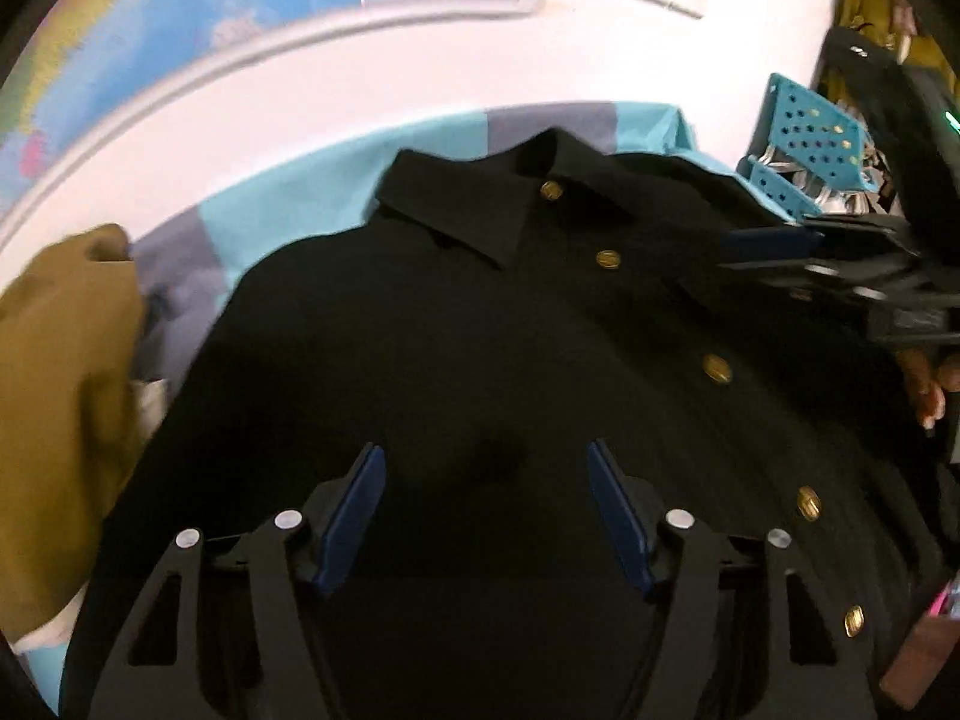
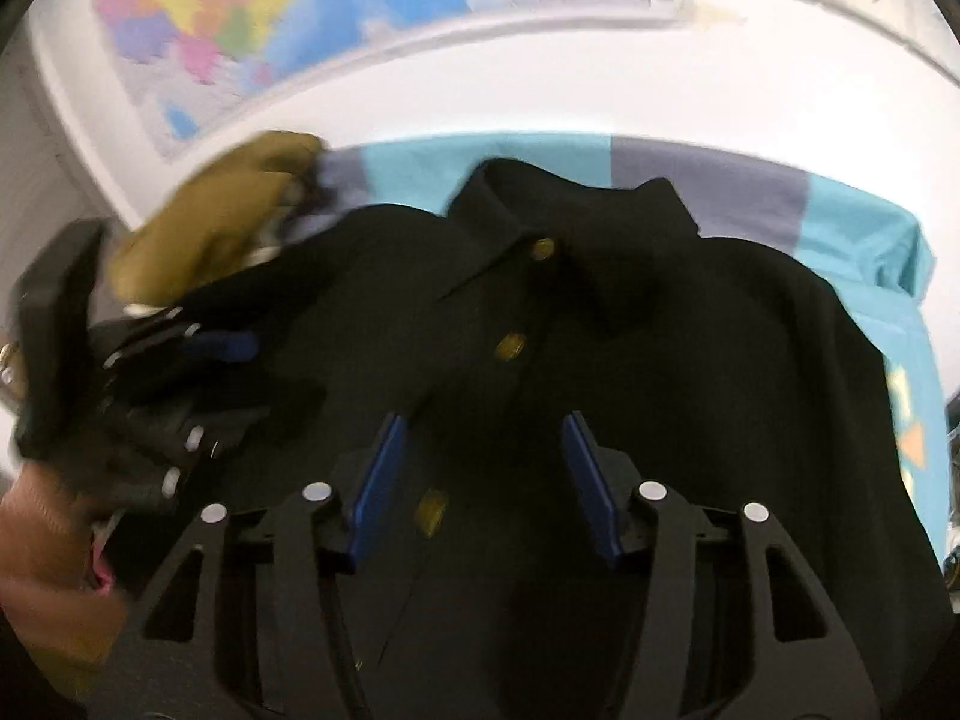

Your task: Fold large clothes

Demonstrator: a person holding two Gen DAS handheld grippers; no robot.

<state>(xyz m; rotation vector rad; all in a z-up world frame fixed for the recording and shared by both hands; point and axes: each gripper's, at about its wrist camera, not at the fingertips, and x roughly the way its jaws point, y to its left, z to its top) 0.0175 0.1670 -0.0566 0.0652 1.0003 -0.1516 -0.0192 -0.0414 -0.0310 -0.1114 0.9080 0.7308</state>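
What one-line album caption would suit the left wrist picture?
Open left gripper hovering above a black buttoned garment spread collar-up on a teal-and-grey cloth.

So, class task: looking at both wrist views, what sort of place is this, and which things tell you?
Probably a room at home or a study room, used for laundry. A coloured wall map hangs above a cloth-covered surface, a black buttoned coat lies spread on it, and a teal perforated basket stands nearby.

Black collared shirt (image 1: 480, 360) (image 2: 600, 330), gold buttons fastened, spread front-up, flat on teal-grey cloth.
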